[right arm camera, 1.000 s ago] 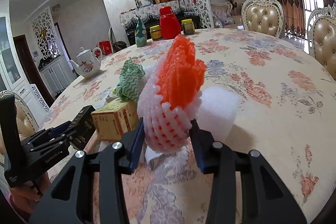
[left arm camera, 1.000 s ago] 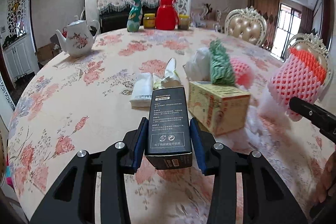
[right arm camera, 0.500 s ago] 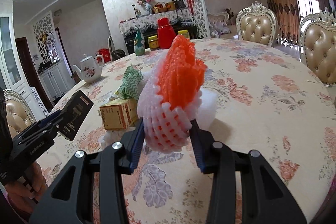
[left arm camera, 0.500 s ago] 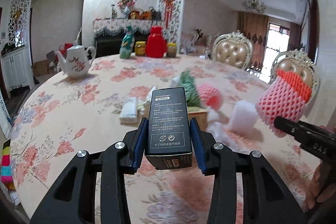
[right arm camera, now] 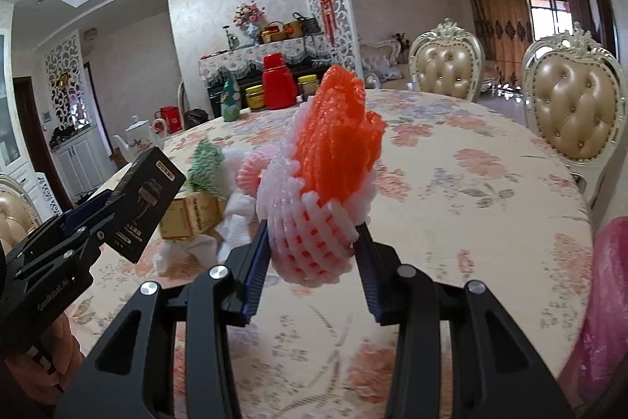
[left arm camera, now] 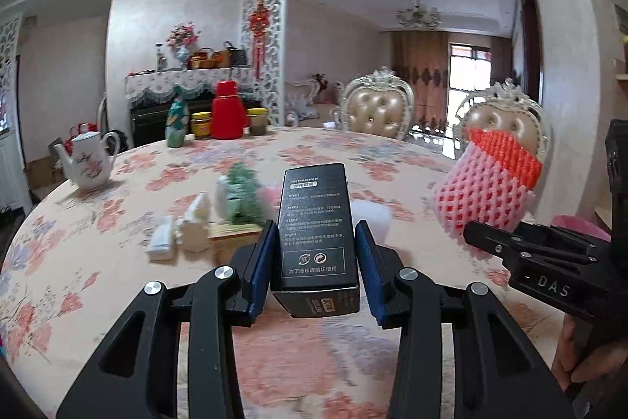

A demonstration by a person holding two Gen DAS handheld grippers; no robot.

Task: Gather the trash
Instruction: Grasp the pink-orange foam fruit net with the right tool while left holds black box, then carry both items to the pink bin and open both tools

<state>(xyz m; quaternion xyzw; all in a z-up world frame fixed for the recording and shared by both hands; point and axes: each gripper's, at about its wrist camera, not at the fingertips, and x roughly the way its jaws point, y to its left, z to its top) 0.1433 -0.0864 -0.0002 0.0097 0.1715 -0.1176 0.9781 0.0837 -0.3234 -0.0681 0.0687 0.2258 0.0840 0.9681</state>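
My left gripper (left arm camera: pixel 314 254) is shut on a black carton (left arm camera: pixel 316 222) with white printed instructions, held above the floral table. The same carton (right arm camera: pixel 147 203) shows at the left of the right wrist view, in the left gripper (right arm camera: pixel 100 213). My right gripper (right arm camera: pixel 316 254) is shut on a bundle of pink and orange foam fruit nets (right arm camera: pixel 327 179). That bundle (left arm camera: pixel 488 187) appears at the right of the left wrist view. More trash lies on the table: a green net (left arm camera: pixel 241 195), white wrappers (left arm camera: pixel 178 230), a yellow box (right arm camera: pixel 192 214) and white foam (right arm camera: pixel 235 226).
The round table (right arm camera: pixel 471 183) has a floral cloth. A white teapot (left arm camera: pixel 88 163), a red flask (left arm camera: pixel 227 110) and jars stand at its far side. Padded chairs (right arm camera: pixel 573 112) ring the right edge. A pink plastic bag (right arm camera: pixel 608 289) shows at the right, beside the table.
Both grippers have drawn back from the trash pile and risen a little, each keeping its load. The pile now looks smaller and farther off, and the pink bag has come into view.
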